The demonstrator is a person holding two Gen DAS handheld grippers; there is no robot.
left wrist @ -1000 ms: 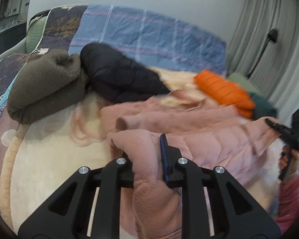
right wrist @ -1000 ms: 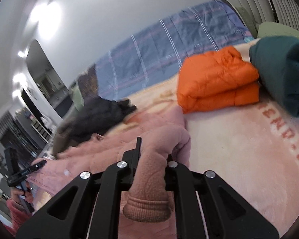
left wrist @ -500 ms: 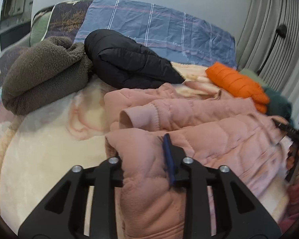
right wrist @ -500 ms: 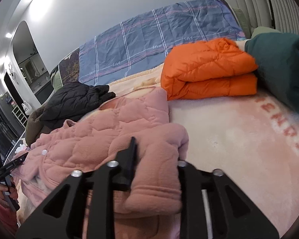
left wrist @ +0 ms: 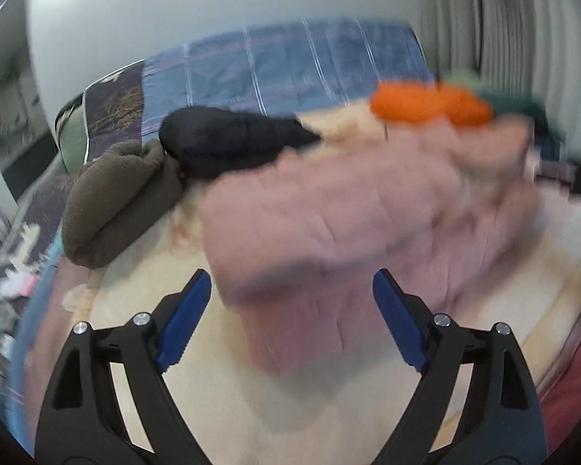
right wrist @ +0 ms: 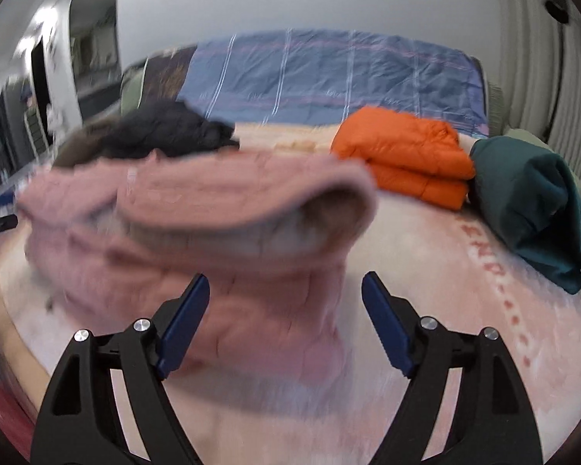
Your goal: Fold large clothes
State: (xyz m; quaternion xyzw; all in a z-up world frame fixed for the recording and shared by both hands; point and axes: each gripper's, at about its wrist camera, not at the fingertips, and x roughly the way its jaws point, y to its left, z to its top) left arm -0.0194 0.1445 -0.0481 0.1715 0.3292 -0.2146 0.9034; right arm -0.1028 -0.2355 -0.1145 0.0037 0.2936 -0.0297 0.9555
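A pink quilted jacket [left wrist: 348, 213] lies bunched on the cream blanket [left wrist: 329, 418] of a bed; it also shows in the right wrist view [right wrist: 220, 240], blurred by motion. My left gripper [left wrist: 290, 306] is open and empty, its blue pads on either side of the jacket's near edge. My right gripper [right wrist: 286, 302] is open and empty, just in front of the jacket's other end, where a cuff gapes.
A folded orange jacket [right wrist: 406, 159] and a dark green garment [right wrist: 538, 201] lie at the right. A black jacket [left wrist: 228, 139] and an olive fleece [left wrist: 116, 201] lie at the left. A blue checked cover [right wrist: 329, 73] lies behind.
Both grippers have opened and let go of the pink jacket, which has dropped onto the blanket. Both have drawn back a little and the views are blurred.
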